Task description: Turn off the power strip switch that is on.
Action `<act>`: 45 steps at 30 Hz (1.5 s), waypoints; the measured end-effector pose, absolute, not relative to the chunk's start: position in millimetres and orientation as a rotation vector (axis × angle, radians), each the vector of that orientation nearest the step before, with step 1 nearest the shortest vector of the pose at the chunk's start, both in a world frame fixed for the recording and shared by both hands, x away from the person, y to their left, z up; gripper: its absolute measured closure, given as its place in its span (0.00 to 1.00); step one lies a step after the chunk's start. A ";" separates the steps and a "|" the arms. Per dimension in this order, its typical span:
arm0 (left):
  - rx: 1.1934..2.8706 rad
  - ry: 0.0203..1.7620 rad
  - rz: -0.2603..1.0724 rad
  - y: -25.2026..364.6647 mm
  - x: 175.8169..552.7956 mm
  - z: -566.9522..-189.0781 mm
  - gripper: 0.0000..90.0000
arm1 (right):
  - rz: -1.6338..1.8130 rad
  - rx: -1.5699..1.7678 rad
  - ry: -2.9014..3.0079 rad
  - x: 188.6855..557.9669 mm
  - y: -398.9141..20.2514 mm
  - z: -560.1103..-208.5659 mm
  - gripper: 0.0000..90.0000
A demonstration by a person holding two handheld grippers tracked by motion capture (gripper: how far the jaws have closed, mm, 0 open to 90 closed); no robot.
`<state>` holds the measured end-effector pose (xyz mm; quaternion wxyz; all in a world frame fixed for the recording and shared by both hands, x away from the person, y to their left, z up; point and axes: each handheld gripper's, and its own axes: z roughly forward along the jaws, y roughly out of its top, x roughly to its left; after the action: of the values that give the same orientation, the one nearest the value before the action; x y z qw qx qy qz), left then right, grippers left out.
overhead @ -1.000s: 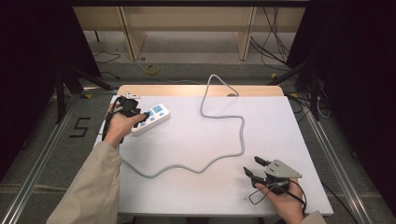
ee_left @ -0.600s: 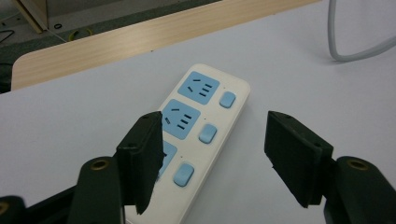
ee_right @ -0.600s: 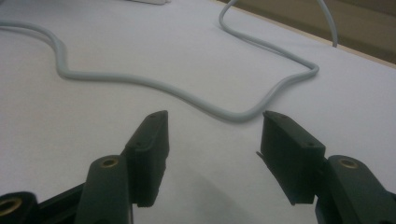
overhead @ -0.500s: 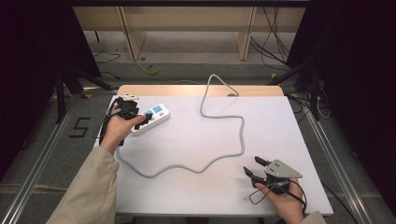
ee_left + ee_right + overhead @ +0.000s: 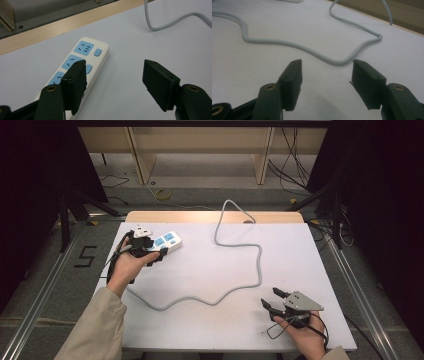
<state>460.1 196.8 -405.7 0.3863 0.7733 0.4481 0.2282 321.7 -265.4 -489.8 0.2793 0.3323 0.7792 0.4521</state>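
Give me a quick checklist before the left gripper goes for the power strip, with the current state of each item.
1. Left gripper open: ok, jaws wide apart.
2. Left gripper lined up on the power strip: not ok, one jaw sits over the strip, the other over bare table.
3. Strip's sockets free of plugs: ok for the sockets in sight; the near end is hidden.
4. Grey cable free of tangles: ok, loose curves across the table.
5. Right gripper out of the way: ok, open, near the table's front right.
6. Left gripper touching the strip: cannot tell.

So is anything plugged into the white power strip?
Cannot tell fully. The power strip's two sockets in plain sight are empty, but the left gripper, jaws open, hides the rest.
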 end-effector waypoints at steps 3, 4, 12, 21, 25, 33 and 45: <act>1.983 1.111 0.550 195.4 454.6 -407.4 0.39 | 1.213 0.892 2.090 321.7 -265.5 -489.8 0.47; 1.983 1.104 0.554 194.8 452.6 -407.7 0.39 | 1.212 0.892 2.090 321.6 -265.5 -489.8 0.47; 1.966 1.041 0.520 194.6 432.4 -408.6 0.38 | 1.209 0.897 2.097 321.4 -265.9 -489.9 0.46; 1.949 0.969 0.540 201.4 410.5 -414.2 0.35 | 1.215 0.919 2.089 322.6 -266.5 -490.1 0.39; 1.923 0.975 0.563 208.6 405.9 -415.2 0.35 | 1.219 0.921 2.087 322.9 -267.0 -490.1 0.38; 1.911 0.930 0.561 207.9 394.6 -422.5 0.34 | 1.219 0.925 2.092 323.2 -267.4 -490.0 0.37; 1.914 0.864 0.571 201.9 370.5 -441.7 0.33 | 1.228 0.922 2.087 322.3 -268.3 -489.8 0.36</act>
<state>370.5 201.9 -441.7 0.4642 0.7789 0.3517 0.2325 322.3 -268.3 -489.8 0.2718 0.3425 0.7752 0.4559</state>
